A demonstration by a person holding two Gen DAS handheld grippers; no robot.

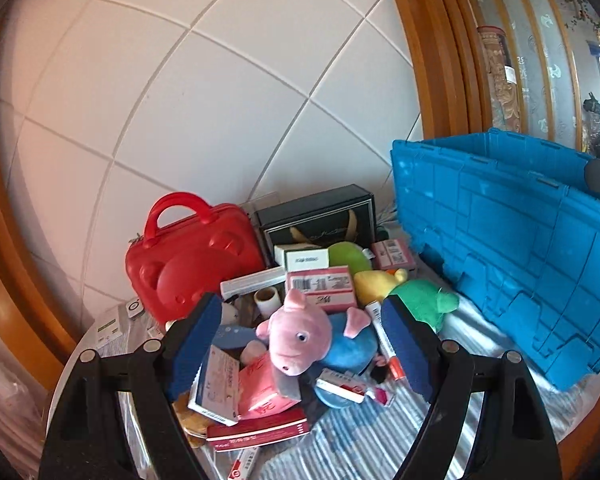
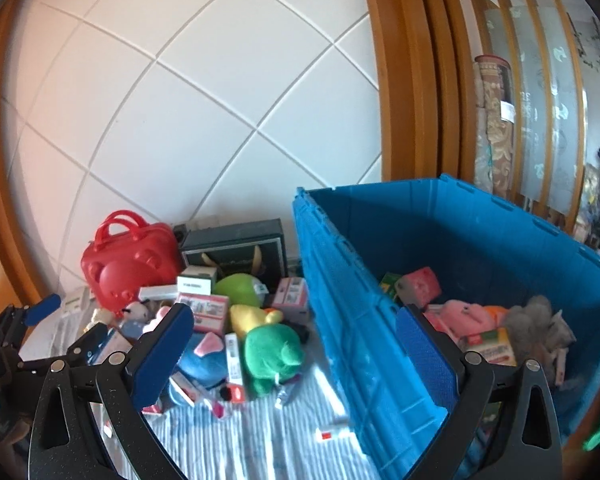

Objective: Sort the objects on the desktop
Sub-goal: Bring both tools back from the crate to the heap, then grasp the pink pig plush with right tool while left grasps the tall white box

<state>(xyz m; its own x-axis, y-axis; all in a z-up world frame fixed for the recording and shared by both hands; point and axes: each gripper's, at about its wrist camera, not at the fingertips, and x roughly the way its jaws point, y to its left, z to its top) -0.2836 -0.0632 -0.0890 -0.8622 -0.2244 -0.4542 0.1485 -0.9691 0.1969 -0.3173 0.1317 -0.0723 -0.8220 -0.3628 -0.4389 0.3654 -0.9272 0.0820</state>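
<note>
A pile of toys and boxes lies on a striped cloth [image 1: 360, 428]. A pink pig plush in a blue shirt [image 1: 300, 336] lies on top, between the fingers of my open left gripper [image 1: 300, 344], which hovers over it without touching. A green plush [image 1: 424, 300], a yellow plush [image 1: 376, 284] and pink boxes [image 1: 320, 288] lie behind it. My right gripper [image 2: 296, 356] is open and empty, straddling the near wall of the blue crate [image 2: 360, 320]. The crate holds a pink plush [image 2: 468, 314], a grey plush [image 2: 540, 328] and boxes. The left gripper shows at the left of the right wrist view [image 2: 40, 312].
A red bear-faced case [image 1: 192, 264] and a black gift box [image 1: 320, 216] stand against the tiled wall. The blue crate [image 1: 520, 260] fills the right side. A wooden frame runs behind. A small red-and-white item [image 2: 332, 434] lies on the cloth by the crate.
</note>
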